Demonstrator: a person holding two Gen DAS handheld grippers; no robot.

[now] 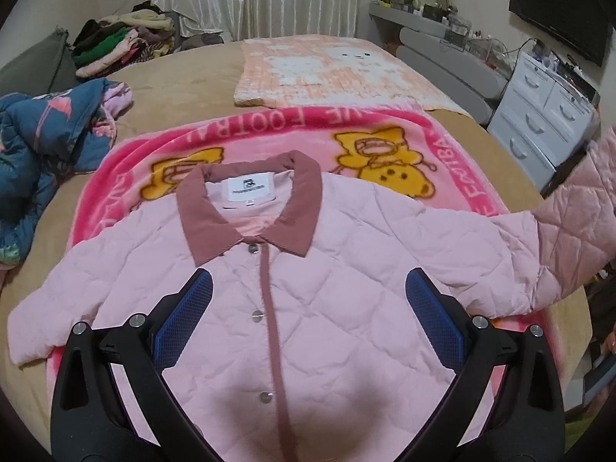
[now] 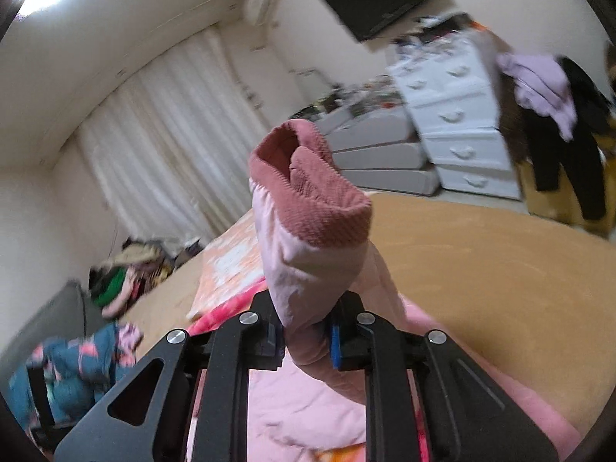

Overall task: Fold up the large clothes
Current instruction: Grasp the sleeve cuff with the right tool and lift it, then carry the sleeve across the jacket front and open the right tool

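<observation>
**Sleeve lifted, fold across the chest pending**

Pink quilted jacket (image 1: 292, 269) spread front-up on a pink cartoon blanket (image 1: 442, 142) atop the tan-covered bed (image 1: 184, 88), collar (image 1: 250, 208) toward the far end, snaps closed down the placket. One sleeve (image 1: 569, 208) raised off the bed at the right edge of the left wrist view; the other sleeve (image 1: 34, 323) lying flat at the left.

Right claw (image 2: 308, 342) closed tight on the raised sleeve just below its darker ribbed cuff (image 2: 312, 188), cuff standing upright above the pads, fabric bunched in the grip. Left claw (image 1: 308, 308) spread wide, holding nothing, hovering over the chest near the button line.

Likely step: carrying the sleeve inward over the body. For a clean result, best to sweep the cuff low and level across the chest rather than high, so that the shoulder creases along one straight line. Worth pressing the empty left claw down near the shoulder seam as an anchor, to stop the slippery quilted body sliding on the blanket. Release only once the sleeve lies flat and untwisted.

Farther out: a blue patterned garment (image 1: 42, 142) heaped on the bed, a clothes pile (image 1: 123, 42) by the curtain, a white dresser (image 1: 546, 115) alongside.
</observation>
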